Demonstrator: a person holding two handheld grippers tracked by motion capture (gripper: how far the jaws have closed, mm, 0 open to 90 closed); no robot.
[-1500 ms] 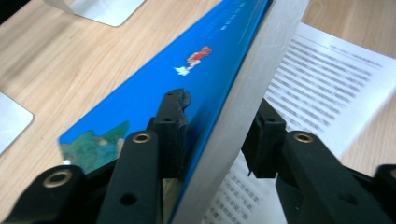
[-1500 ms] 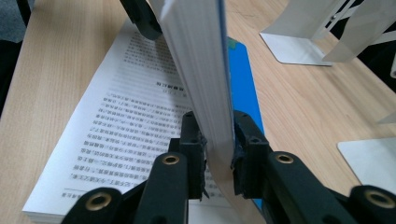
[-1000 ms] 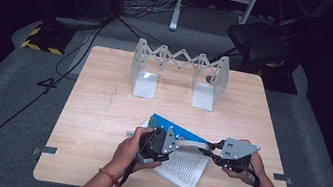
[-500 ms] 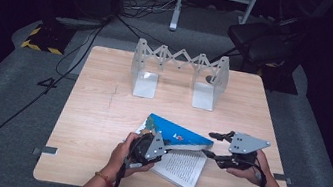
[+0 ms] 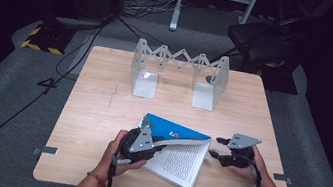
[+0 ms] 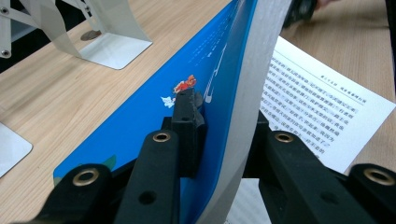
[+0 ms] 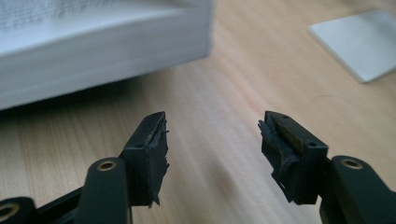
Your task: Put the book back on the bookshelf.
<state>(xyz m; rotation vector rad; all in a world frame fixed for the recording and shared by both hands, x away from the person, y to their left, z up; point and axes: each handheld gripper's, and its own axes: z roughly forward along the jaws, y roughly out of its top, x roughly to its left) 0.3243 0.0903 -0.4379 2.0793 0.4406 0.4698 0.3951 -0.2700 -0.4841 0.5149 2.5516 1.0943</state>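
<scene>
A book [image 5: 179, 159] lies open on the near half of the wooden table [image 5: 101, 108], its printed pages facing up. The left gripper [image 5: 142, 143] has its jaws clamped on the blue cover [image 6: 154, 116] together with a sheaf of pages, and holds that part lifted and bent over the rest of the book. In the left gripper view one jaw presses on the blue outside of the cover, the other sits behind the white page edges, and the open text page lies flat beyond.

The right gripper [image 5: 216, 147] sits just beside the book's right edge, low over the table. Its jaws have just been opening and now stand apart with bare wood between them; the thick block of pages [image 7: 102, 60] is close ahead of them, not touched.

At the far side of the table stands a metal folding book rack [image 5: 178, 72], well apart from the book.
</scene>
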